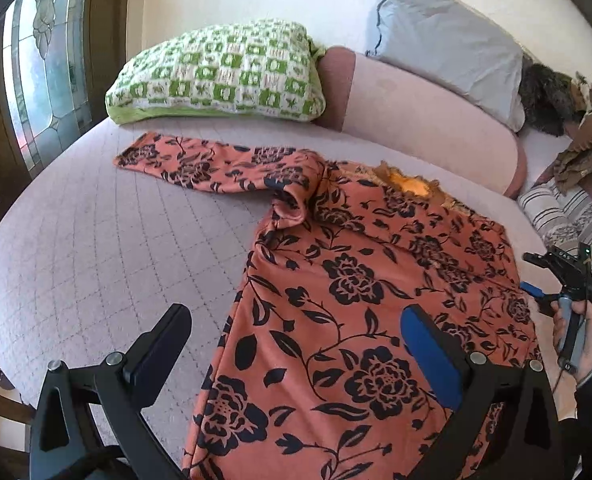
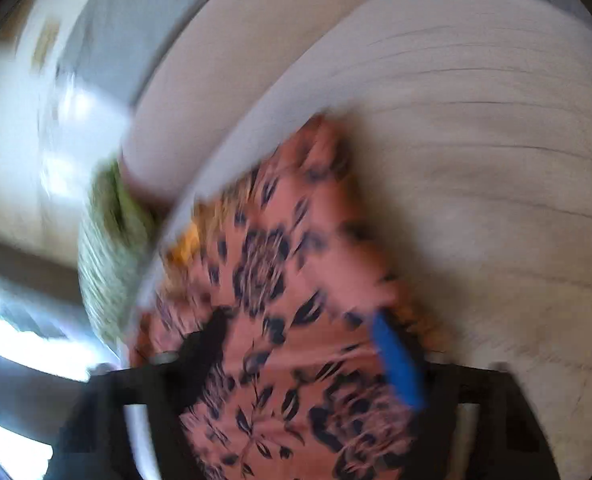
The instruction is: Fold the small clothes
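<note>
On the pale lilac quilted bed cover (image 1: pixel 96 248), the salmon-orange knit top printed with black roses (image 1: pixel 360 320) is lying mostly flat, its body running from the near edge toward the orange-lined neck opening (image 1: pixel 410 182) at the far side, while one long sleeve (image 1: pixel 200 164) is stretching out to the far left, just short of the green-and-white checked pillow (image 1: pixel 216 72). The left gripper (image 1: pixel 296 352) is hovering over the near hem with its jaws standing wide and holding nothing; the black finger is over bare cover and the blue-padded one is over the cloth. The right gripper (image 2: pixel 300 360) is showing in its own heavily blurred view with the jaws apart above the same fabric, and nothing appears to be clamped, though the blur is leaving some doubt. The top is looking light, thin and limp, likely to drape and bunch rather than keep a crease, as the puckered fold at the sleeve's armpit is suggesting, so a single-point lift would probably let it sag and twist. Pinching it at doubled edges, such as the sleeve cuff, the shoulder seam or the hem corners, seems the surest hold, with both grippers sharing an edge so the fold is landing square.
</note>
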`<state>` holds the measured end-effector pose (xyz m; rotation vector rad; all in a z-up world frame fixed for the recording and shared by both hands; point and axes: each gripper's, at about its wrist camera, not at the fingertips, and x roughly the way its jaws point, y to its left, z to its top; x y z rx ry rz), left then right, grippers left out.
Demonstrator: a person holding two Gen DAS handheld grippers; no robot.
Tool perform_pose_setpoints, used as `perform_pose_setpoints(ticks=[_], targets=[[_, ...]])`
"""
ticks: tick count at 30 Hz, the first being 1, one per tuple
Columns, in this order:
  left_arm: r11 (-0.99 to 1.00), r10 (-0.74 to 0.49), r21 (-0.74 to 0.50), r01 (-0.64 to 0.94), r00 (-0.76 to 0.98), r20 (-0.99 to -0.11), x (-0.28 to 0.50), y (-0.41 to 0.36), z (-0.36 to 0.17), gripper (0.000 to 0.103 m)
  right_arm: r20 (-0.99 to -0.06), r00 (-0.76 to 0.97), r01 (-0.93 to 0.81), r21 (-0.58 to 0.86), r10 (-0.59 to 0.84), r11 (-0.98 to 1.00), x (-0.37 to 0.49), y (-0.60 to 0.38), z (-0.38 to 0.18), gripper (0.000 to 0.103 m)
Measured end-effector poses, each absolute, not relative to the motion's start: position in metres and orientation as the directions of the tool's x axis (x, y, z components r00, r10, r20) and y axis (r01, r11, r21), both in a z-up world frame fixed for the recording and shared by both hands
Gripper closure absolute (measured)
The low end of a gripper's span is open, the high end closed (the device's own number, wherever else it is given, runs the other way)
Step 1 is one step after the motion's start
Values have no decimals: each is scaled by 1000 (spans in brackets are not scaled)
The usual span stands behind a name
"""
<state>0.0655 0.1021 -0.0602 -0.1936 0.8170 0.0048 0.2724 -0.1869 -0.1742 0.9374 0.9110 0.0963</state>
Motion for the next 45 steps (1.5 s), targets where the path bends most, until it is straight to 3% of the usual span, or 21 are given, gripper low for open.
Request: perform_pose_setpoints(ticks=[1, 3, 7, 9, 11, 13, 16, 18, 21, 22, 23, 24, 32, 35, 40, 41, 42, 43, 45], targets=[[983, -67, -168, -80, 691, -720, 63, 103, -59, 0, -645, 664, 313, 699, 378, 642, 263, -191, -160, 26], [981, -79, -181, -76, 692, -718, 61, 103, -58, 0, -580, 653, 226, 763, 488, 605, 257, -179, -151, 22], [978, -100, -199, -64, 691, -715, 57, 101, -56, 0, -602, 520, 83, 742, 606, 666, 263, -132, -161, 21], [980, -99, -193, -56, 698, -709, 53, 100, -54, 0, -705, 529, 207, 647, 472, 734, 265, -154, -180, 25], [980, -101, -191, -51, 700, -707, 50, 102, -54, 0, -612, 606, 312, 771, 509, 555, 255, -190, -189, 27], [982, -97, -184, -51, 697, -710, 53, 102, -57, 0, -659, 618, 258, 686, 429, 681, 254, -181, -159, 23], [982, -106, -184, -45, 678, -728, 63, 100, -66, 0, -624, 624, 151, 687, 471, 711, 268, -171, -133, 23], [982, -111, -185, -40, 671, -733, 68, 98, -70, 0, -686, 625, 178, 589, 371, 788, 286, -175, -127, 23], [983, -115, -182, -33, 662, -741, 73, 95, -75, 0, -776, 534, 211, 507, 336, 836, 321, -175, -154, 25], [984, -112, -176, -31, 659, -744, 75, 94, -78, 0, -798, 490, 192, 491, 350, 850, 333, -167, -167, 32], [985, -107, -168, -31, 657, -746, 75, 93, -80, 0, -815, 461, 176, 471, 351, 864, 338, -163, -174, 66], [986, -102, -164, -33, 655, -748, 76, 94, -82, 0, -830, 450, 155, 437, 331, 886, 340, -160, -176, 89], [982, -109, -182, -46, 649, -753, 75, 101, -87, 0, -854, 495, 155, 267, 159, 951, 347, -153, -163, 87], [980, -115, -193, -45, 665, -738, 71, 105, -82, 0, -831, 540, 220, 291, 133, 931, 330, -163, -145, 86], [970, -142, -237, -53, 671, -728, 69, 112, -77, 0, -759, 548, 53, 450, 351, 891, 305, -132, -122, 83], [967, -148, -247, -54, 673, -725, 68, 113, -76, 0, -757, 523, 46, 483, 391, 874, 303, -130, -132, 77], [966, -153, -252, -51, 674, -722, 66, 112, -74, 0, -796, 470, 104, 479, 382, 871, 306, -133, -152, 67], [967, -155, -250, -45, 674, -722, 65, 111, -71, 0, -823, 416, 176, 490, 386, 854, 305, -142, -172, 66], [973, -142, -228, -36, 684, -716, 59, 109, -65, 0, -786, 465, 213, 545, 407, 811, 296, -154, -164, 69]])
